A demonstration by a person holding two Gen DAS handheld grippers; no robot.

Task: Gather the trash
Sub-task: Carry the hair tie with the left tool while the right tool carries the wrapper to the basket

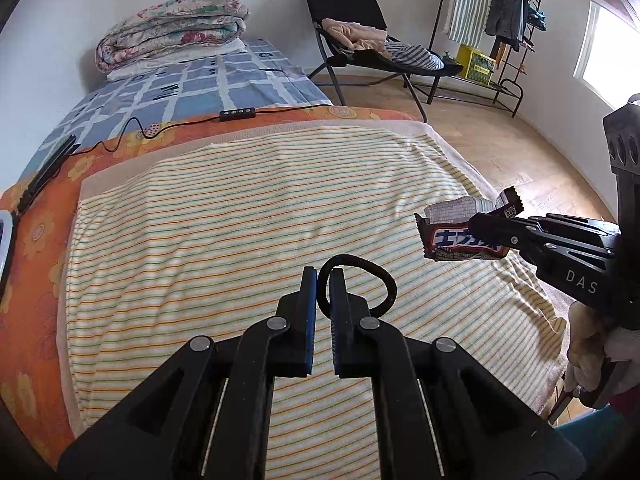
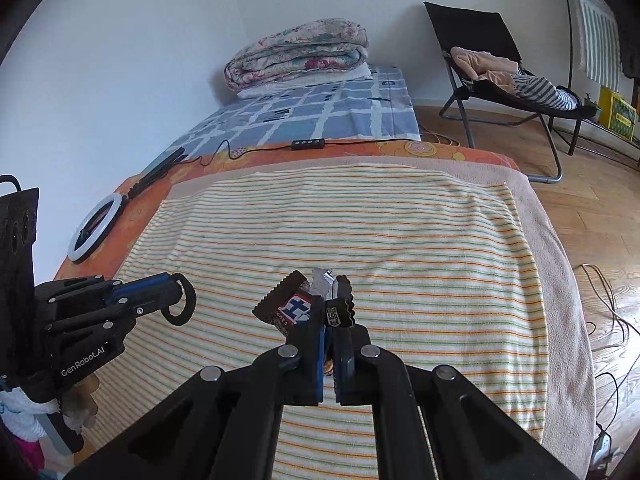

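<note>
My left gripper (image 1: 323,274) is shut on a black hair tie (image 1: 376,280), which loops out to the right of its tips above the striped towel (image 1: 240,220). It also shows at the left of the right wrist view (image 2: 174,286) with the hair tie (image 2: 185,302) hanging from it. My right gripper (image 2: 329,306) is shut on a crumpled dark snack wrapper (image 2: 286,306) and holds it above the towel. In the left wrist view that gripper (image 1: 476,222) comes in from the right with the wrapper (image 1: 452,236).
The towel covers an orange floral blanket (image 2: 360,150) on a bed. A ring light (image 2: 94,226) and a cable with a remote (image 2: 308,144) lie at the left and back. A folded quilt (image 2: 296,54) sits further back. A black chair (image 2: 500,68) stands on the wooden floor to the right.
</note>
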